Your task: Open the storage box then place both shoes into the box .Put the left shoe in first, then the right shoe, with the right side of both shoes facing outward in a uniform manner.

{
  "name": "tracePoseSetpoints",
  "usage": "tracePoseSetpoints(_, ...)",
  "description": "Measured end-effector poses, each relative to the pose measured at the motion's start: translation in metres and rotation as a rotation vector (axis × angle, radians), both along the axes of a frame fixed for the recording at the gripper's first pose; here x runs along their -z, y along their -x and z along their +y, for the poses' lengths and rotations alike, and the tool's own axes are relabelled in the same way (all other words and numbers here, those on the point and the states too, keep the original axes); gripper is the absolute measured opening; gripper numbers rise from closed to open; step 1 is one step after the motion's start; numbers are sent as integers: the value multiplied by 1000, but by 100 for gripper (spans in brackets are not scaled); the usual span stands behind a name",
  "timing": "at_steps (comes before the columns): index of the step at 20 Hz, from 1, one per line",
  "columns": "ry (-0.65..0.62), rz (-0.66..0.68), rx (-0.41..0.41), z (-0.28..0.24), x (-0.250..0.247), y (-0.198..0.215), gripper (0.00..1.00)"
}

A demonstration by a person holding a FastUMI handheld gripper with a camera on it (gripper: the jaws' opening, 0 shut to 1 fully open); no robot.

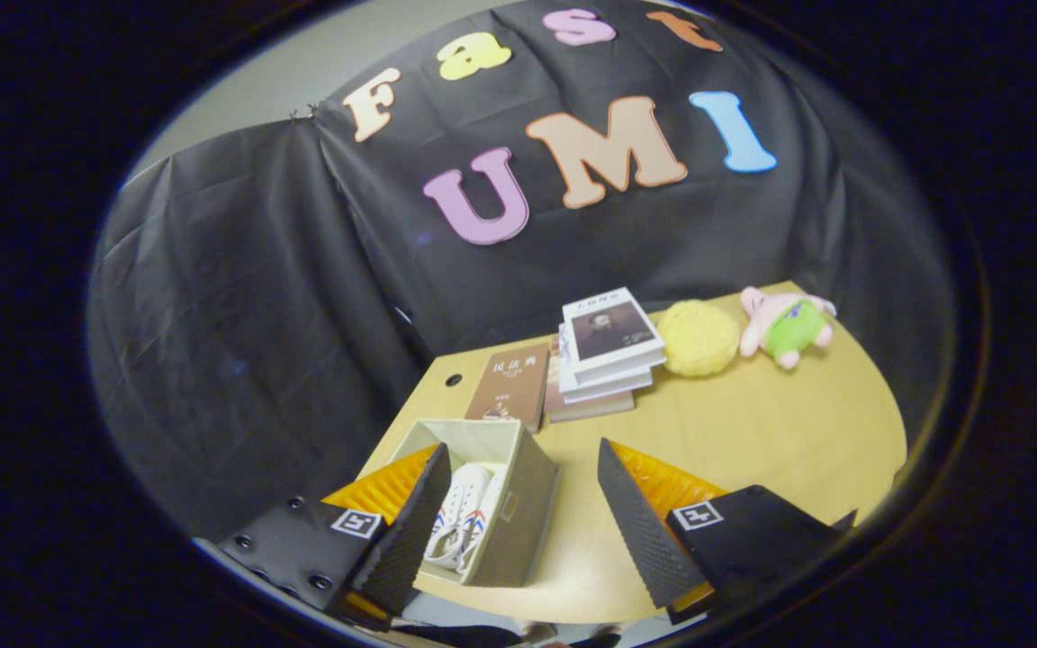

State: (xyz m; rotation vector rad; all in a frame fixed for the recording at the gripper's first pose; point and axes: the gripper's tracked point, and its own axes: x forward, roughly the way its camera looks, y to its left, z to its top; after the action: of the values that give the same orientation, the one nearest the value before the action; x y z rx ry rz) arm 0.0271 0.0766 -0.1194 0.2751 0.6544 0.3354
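Claw (518,522) spread wide, gripping nothing, above pale wooden worktop (770,432); open storage box (518,504) between fingers, both shoes (460,522) inside; books (604,351) and plush toys (784,326) beyond, near black cloth wall (239,297)

Two shoes (463,520), one box (527,504), two plush toys (743,335).

The gripper (518,513) is hanging with fingers spread wide, gripping nothing. A beige fabric storage box (518,513), open-topped with two white sneakers (460,522) inside, is sitting between them beside the left finger. Bare wooden tabletop (780,432) is lying ahead, right. Stacked books (604,355), a yellow round plush (697,337) and a pink-green soft toy (784,326) are crowding the far edge.
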Motion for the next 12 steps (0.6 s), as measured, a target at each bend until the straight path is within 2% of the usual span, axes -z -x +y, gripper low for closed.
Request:
tracePoseSetpoints(4, 46, -139, 57, -46, -34, -10, 100)
tracePoseSetpoints(8, 129, -273, 151, -96, -58, -16, 100)
tracePoseSetpoints(12, 189, -378, 203, -121, -75, -20, 100)
